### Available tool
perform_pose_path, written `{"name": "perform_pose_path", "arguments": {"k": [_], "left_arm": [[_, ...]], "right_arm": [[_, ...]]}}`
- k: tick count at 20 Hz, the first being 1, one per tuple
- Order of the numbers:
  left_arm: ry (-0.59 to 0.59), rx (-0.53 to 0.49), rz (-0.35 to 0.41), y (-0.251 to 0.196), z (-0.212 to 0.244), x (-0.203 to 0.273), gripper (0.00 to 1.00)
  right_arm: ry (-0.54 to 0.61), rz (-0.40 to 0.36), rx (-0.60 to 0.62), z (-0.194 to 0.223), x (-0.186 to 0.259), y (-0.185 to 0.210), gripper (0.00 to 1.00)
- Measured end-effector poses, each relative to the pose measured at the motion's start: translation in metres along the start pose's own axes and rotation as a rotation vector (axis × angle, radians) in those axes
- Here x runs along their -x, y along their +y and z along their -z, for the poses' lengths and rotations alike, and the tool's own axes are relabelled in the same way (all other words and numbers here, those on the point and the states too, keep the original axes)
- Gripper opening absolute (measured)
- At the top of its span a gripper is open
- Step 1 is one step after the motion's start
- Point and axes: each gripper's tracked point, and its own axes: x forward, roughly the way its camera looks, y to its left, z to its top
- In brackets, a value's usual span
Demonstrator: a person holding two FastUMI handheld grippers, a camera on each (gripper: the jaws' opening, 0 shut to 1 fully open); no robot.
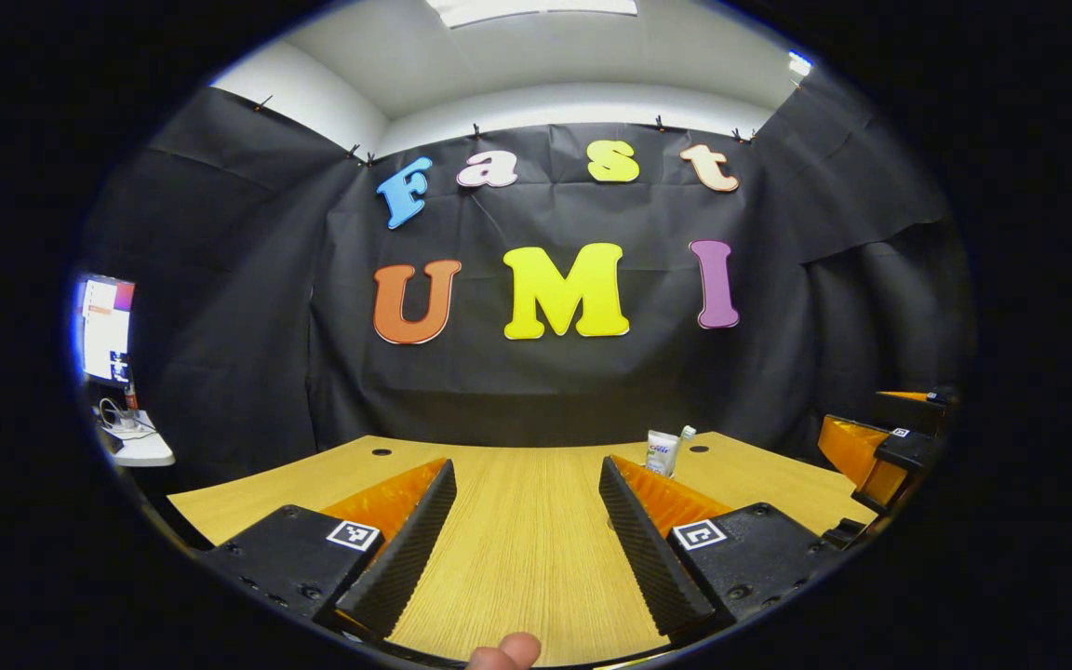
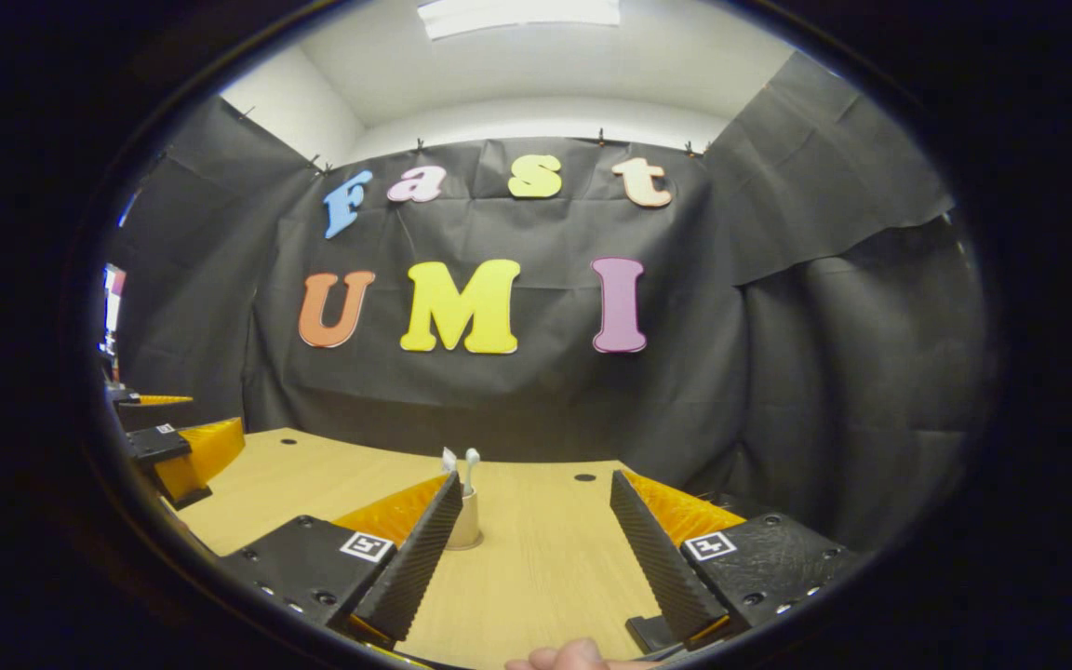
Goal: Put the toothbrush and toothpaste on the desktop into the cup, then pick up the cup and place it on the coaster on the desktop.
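On the wooden bench the cup stands upright, toothpaste and toothbrush poking from its rim. Left of the cup, the left gripper has its fingers released; right gripper, behind the cup, likewise. Tube lettering is too small to read.

Cup stands on desk w/ toothbrush & toothpaste upright in it, toothpaste left of brush in right gripper view. Cup sits just behind right gripper's left finger. In left gripper view, cup is far right on desk, behind left gripper's right finger; other gripper further right.
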Motion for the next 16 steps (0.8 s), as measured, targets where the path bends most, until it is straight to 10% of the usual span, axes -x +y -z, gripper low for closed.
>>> {"name": "perform_pose_path", "arguments": {"k": [16], "left_arm": [[-0.014, 0.001, 0.015, -0.0107, -0.0049, 0.002, 0.98]], "right_arm": [[-0.009, 0.002, -0.009, -0.0038, 0.0027, 0.001, 0.97]]}}
